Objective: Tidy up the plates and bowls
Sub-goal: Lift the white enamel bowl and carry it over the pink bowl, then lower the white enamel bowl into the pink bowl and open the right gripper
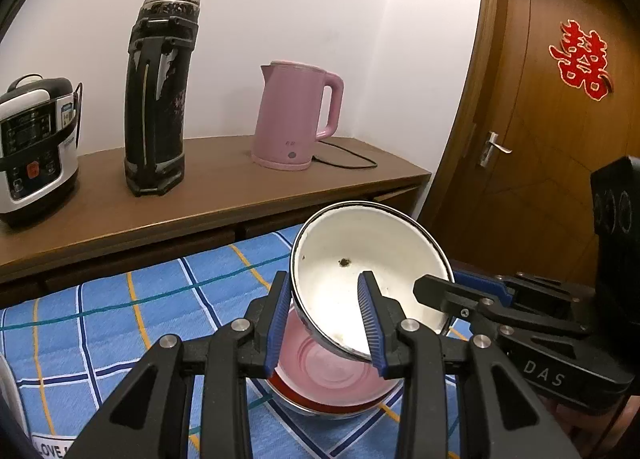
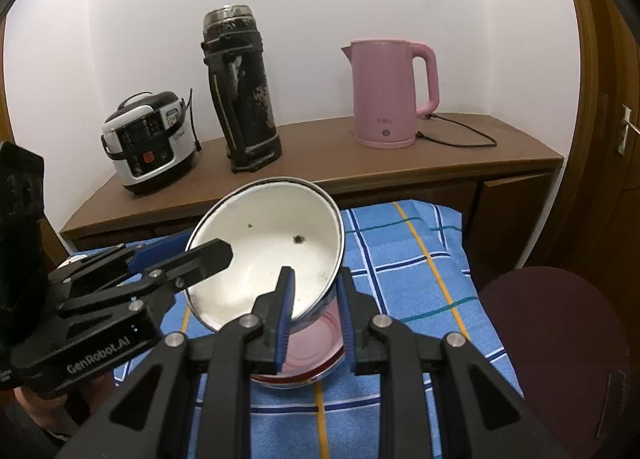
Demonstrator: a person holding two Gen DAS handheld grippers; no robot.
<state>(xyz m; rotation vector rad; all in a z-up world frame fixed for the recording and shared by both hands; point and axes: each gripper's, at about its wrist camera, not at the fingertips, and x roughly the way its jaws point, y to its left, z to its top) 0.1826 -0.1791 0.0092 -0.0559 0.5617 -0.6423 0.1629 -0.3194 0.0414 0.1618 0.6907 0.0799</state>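
A white enamel bowl with a dark rim hangs tilted, its opening toward the cameras, a few dark specks inside. My left gripper is shut on its near rim, one pad inside and one outside. My right gripper is shut on the rim at the opposite side. In the right wrist view the left gripper shows clamped on the bowl's left edge. In the left wrist view the right gripper shows at the bowl's right edge. Just beneath sits a pink bowl with a red outside, on the blue checked cloth.
A wooden sideboard behind the cloth carries a rice cooker, a tall black thermos and a pink kettle with its cord. A wooden door stands at the right. A dark red stool sits beside the cloth.
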